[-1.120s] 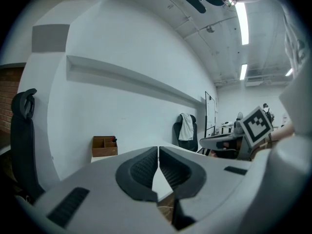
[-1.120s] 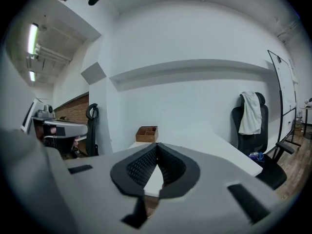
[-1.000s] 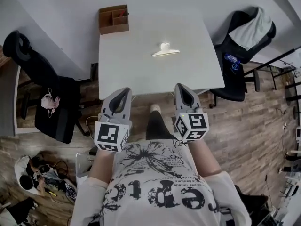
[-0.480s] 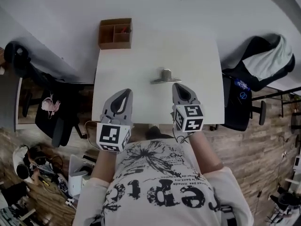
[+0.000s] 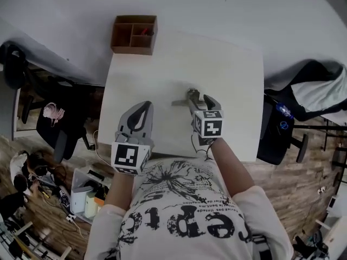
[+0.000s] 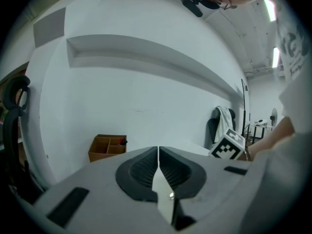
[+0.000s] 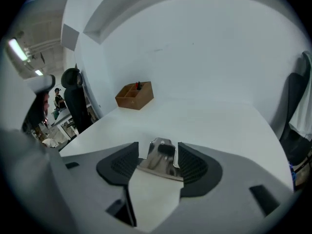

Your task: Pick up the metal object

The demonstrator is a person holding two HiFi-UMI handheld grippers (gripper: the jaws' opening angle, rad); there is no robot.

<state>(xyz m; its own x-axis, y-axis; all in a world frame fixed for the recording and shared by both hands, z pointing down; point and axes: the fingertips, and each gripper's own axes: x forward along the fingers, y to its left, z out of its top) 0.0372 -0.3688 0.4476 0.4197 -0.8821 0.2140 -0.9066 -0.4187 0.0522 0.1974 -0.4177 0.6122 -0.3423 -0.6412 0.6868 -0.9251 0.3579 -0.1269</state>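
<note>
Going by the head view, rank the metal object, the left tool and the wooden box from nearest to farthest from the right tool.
1. The metal object: on the table, between the opening jaws of the right tool.
2. The left tool: to its left, over the table's near edge.
3. The wooden box: at the table's far left corner.

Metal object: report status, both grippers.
Right gripper jaws opening, metal object between them, not gripped, on the table. Left gripper shut, empty, at the near edge. Wooden box at far edge, not in the way.
</note>
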